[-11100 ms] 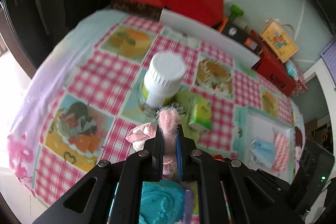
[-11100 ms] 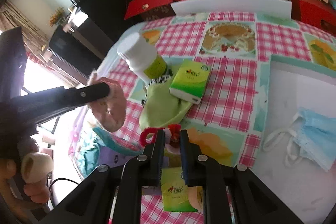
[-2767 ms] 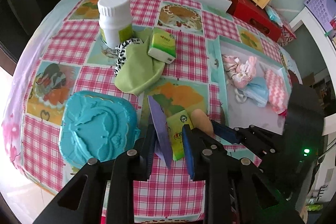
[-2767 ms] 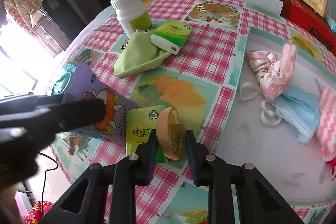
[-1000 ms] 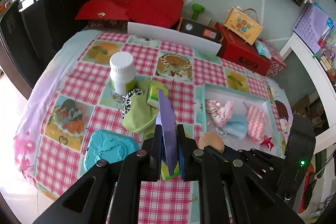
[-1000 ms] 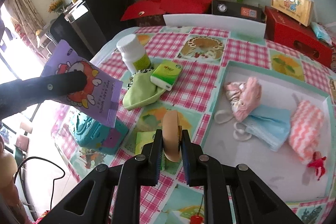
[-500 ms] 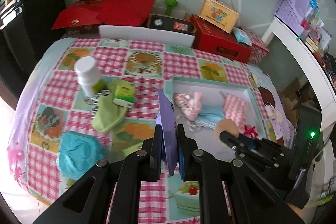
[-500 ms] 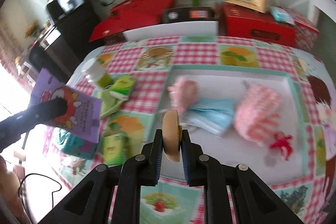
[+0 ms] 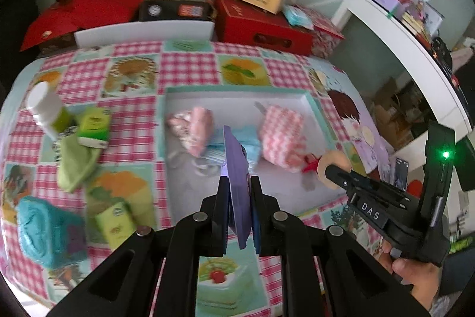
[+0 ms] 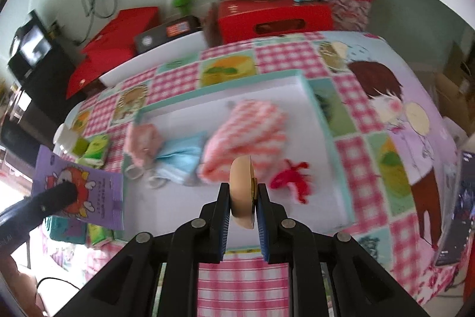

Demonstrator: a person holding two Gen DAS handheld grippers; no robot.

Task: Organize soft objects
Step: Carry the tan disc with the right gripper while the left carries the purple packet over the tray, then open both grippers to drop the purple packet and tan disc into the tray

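Note:
My left gripper is shut on a flat purple packet, held edge-on above the front of the white tray. The right wrist view shows that packet's cartoon face at the far left. My right gripper is shut on a round beige puff, hanging over the tray's front right part; in the left wrist view the puff shows at the right. In the tray lie a pink fluffy piece, a blue face mask, a pink checked cloth and a small red toy.
Left of the tray on the checked tablecloth are a white bottle, a green tissue pack, a green cloth, a second tissue pack and a teal box. Red boxes stand behind the table; a white shelf is at right.
Both grippers have swung right from the table's left half to above the tray, still gripping the packet and the puff. The views are blurred by the motion.

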